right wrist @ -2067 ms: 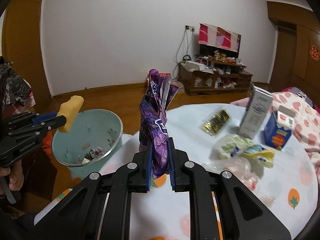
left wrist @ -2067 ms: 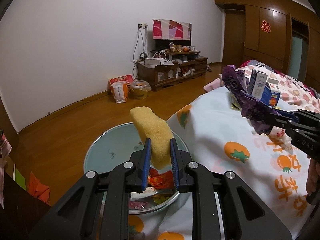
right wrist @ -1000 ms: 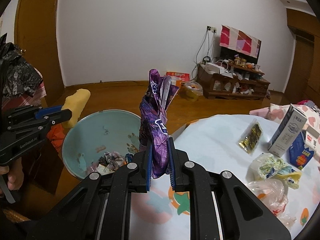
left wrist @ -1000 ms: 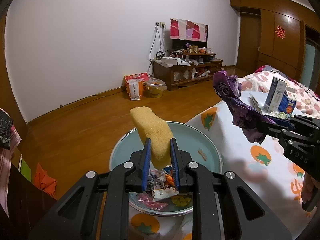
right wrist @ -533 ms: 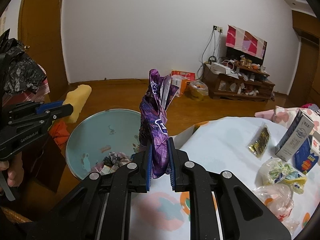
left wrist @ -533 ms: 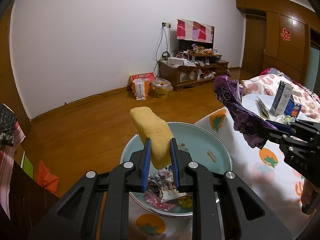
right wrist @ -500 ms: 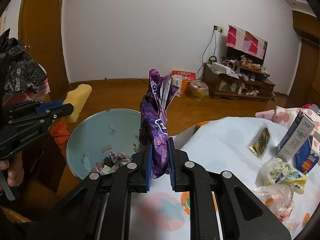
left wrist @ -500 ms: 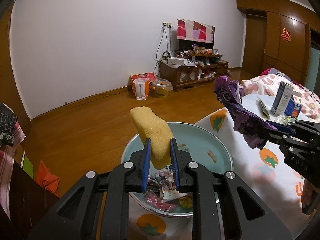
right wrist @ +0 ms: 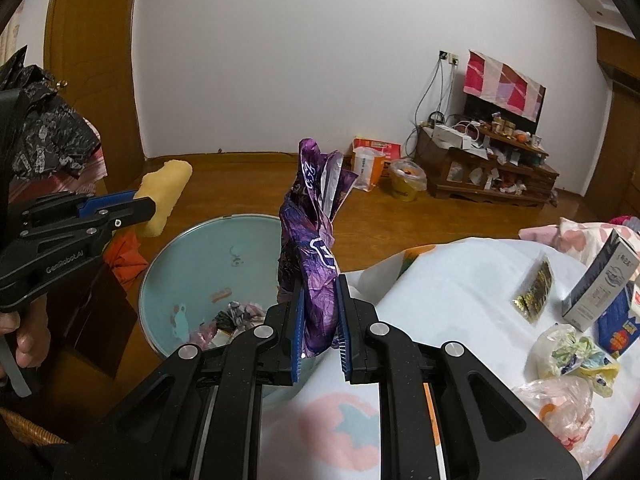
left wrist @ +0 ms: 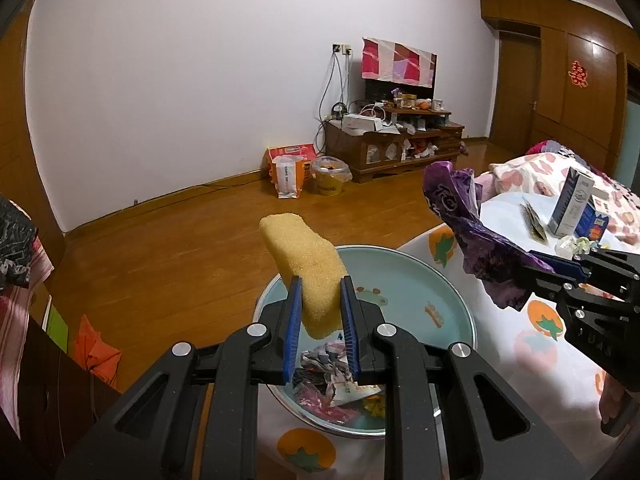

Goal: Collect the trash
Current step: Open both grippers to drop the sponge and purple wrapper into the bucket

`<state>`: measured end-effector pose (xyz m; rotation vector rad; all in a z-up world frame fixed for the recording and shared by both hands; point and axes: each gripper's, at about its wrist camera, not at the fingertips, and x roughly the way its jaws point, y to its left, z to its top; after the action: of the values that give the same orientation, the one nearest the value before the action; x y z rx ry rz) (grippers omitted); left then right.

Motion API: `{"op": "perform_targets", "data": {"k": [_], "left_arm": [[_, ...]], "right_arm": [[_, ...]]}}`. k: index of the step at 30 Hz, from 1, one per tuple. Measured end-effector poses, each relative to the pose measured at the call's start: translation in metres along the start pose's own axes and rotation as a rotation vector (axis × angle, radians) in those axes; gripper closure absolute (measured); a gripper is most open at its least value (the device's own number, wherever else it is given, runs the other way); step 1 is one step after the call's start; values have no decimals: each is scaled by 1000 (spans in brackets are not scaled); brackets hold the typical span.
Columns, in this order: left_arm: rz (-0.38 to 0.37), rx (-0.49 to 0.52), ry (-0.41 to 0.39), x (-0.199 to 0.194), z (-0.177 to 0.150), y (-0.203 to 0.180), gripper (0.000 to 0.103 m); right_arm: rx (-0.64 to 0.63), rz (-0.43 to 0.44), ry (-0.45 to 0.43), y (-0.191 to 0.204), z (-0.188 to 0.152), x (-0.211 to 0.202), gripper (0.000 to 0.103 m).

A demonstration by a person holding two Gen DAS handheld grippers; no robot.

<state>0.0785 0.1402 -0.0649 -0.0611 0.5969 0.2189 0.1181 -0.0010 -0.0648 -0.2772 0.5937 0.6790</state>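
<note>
My left gripper (left wrist: 320,316) clamped a yellow sponge (left wrist: 306,264) over the bin (left wrist: 448,300); my right gripper (right wrist: 319,316) pinched a purple wrapper (right wrist: 316,256). Dropping both, I judged, came next.

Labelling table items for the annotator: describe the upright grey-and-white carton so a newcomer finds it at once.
Start at the round table with the white fruit-print cloth. On its far right side, the grey-and-white carton stands upright beside a shorter blue carton, with a gold foil packet lying flat to its left. It is the tallest thing on the cloth, and nothing else there is pale grey.
</note>
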Motion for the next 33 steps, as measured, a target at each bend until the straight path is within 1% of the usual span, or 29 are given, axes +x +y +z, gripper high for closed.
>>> {"op": "perform_targets", "data": {"k": [24, 26, 27, 28, 29, 30, 32, 33], "left_arm": [[-6, -3, 3, 1, -1, 1, 83], [-12, 1, 6, 2, -1, -1, 81], [-15, 1, 9, 2, -2, -2, 80], [-16, 0, 10, 3, -3, -3, 76], [-19, 3, 14, 3, -3, -5, 69], [-21, 5, 16, 4, -4, -6, 67], [-22, 10, 23, 5, -7, -8, 58], [-25, 10, 28, 6, -9, -11, 57]], "right_arm": [[-15, 18, 13, 9, -3, 6, 87], [-16, 23, 15, 9, -2, 7, 85], [-18, 29, 19, 10, -2, 8, 82], [-18, 33, 18, 11, -2, 9, 76], [-18, 31, 15, 11, -3, 9, 72], [-16, 28, 16, 10, -3, 10, 67], [-9, 29, 20, 10, -4, 11, 65], [-10, 24, 21, 10, -5, 10, 61]]}}
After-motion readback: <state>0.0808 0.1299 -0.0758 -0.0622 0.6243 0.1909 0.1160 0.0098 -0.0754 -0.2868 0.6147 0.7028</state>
